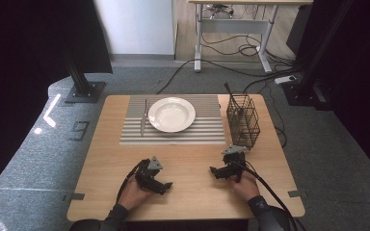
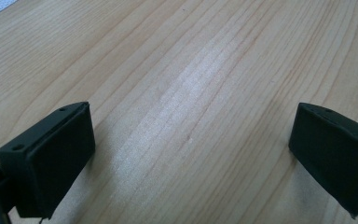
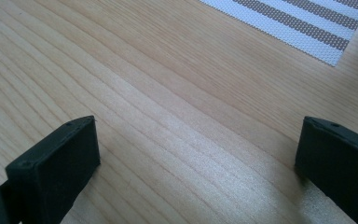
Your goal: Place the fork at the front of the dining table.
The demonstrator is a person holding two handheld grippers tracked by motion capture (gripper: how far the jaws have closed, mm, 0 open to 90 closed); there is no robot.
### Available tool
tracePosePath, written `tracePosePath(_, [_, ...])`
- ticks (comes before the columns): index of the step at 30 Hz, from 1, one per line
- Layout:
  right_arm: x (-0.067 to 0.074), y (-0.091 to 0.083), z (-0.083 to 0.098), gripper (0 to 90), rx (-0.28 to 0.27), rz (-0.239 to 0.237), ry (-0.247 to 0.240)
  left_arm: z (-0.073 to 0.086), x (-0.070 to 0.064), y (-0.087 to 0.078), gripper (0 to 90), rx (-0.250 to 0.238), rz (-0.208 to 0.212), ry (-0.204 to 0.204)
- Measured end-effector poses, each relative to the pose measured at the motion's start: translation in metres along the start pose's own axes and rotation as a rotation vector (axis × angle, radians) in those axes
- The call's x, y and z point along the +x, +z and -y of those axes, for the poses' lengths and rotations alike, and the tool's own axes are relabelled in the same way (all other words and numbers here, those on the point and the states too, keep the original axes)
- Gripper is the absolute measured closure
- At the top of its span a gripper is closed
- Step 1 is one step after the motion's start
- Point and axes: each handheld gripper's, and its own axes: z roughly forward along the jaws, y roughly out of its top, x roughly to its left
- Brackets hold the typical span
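Left hand-held gripper (image 1: 166, 185): nearest to me, low over the wooden surface (image 1: 192, 163), jaws spread wide with bare wood between them.
Right hand-held gripper (image 1: 214, 170): just across from my left one, jaws spread as wide, holding nothing; its cable trails off the near edge.
Knife (image 1: 143, 118): lying on the striped placemat (image 1: 207, 130), just left of the plate and well apart from both my tools.
Plate (image 1: 172, 114): white, on the placemat's middle.
Wire basket (image 1: 243, 121): upright at the placemat's right edge, near my right hand; a dark handle sticks out of its top, and I cannot tell what utensil it belongs to.
View differences: my right gripper view catches a placemat corner (image 3: 307, 23) at top right; my left gripper view catches a pale sliver at top left, too little to name.
Open room: bare wood lies between my tools and the placemat.
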Motion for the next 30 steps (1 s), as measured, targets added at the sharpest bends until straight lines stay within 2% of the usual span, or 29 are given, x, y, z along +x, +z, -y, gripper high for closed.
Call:
tracePosePath(4, [0.000,0.000,0.000,0.0,0.000,-0.001,0.000,-0.006,0.001,0.000,1.6,-0.001,0.013,-0.009])
tracePosePath(13, [0.000,0.000,0.000,0.0,0.000,0.000,0.000,-0.030,0.003,-0.005,2.2,-0.023,0.017,0.014])
tracePosePath(14, [0.000,0.000,0.000,0.0,0.000,0.000,0.000,-0.037,0.004,-0.005,2.2,-0.030,0.020,0.018])
tracePosePath(20, [0.000,0.000,0.000,0.0,0.000,0.000,0.000,-0.061,0.007,-0.008,3.2,-0.057,0.029,0.022])
tracePosePath(21, [0.000,0.000,0.000,0.0,0.000,-0.001,0.000,-0.061,0.007,-0.008,3.4,-0.057,0.029,0.022])
tracePosePath(22, [0.000,0.000,0.000,0.0,0.000,0.000,0.000,-0.070,0.008,-0.009,3.5,-0.065,0.030,0.027])
tracePosePath(23, [0.000,0.000,0.000,0.0,0.000,0.000,0.000,-0.070,0.008,-0.009,3.7,-0.065,0.030,0.027])
tracePosePath(30, [0.000,0.000,0.000,0.0,0.000,0.000,0.000,-0.104,0.011,-0.013,6.6,-0.091,0.022,0.062])
